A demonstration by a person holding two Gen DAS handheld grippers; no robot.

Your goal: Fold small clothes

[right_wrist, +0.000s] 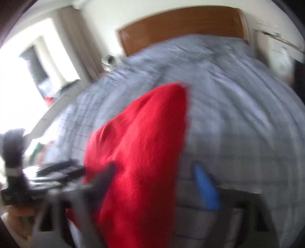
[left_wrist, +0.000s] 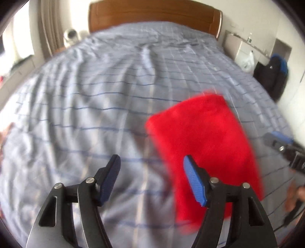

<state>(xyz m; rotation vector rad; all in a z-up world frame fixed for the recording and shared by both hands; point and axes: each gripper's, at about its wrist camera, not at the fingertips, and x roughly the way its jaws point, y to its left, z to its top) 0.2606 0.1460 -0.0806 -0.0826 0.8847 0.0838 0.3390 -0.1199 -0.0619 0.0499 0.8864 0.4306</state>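
A red fleecy garment [left_wrist: 205, 145], folded into a rough rectangle, lies on the blue-grey checked bedspread [left_wrist: 85, 95]. My left gripper [left_wrist: 152, 159] hangs open above the bed. Its blue right pad [left_wrist: 194, 181] is in front of the garment's left edge, and only bedspread shows between the jaws. My right gripper [left_wrist: 282, 143] juts in from the right edge, beside the garment. The right wrist view is blurred. There the right gripper [right_wrist: 154, 166] stands wide open with the red garment [right_wrist: 144, 152] spread under and between its fingers, no pad pressing on it. The left gripper [right_wrist: 57, 169] is at the garment's left.
The wooden headboard [left_wrist: 152, 15] closes the far end of the bed. A black bag [left_wrist: 272, 76] and a white plastic bag [left_wrist: 247, 61] stand by the wall at the right. A curtain [left_wrist: 49, 28] and a bright window are at the left. A hand [left_wrist: 293, 196] shows at the lower right.
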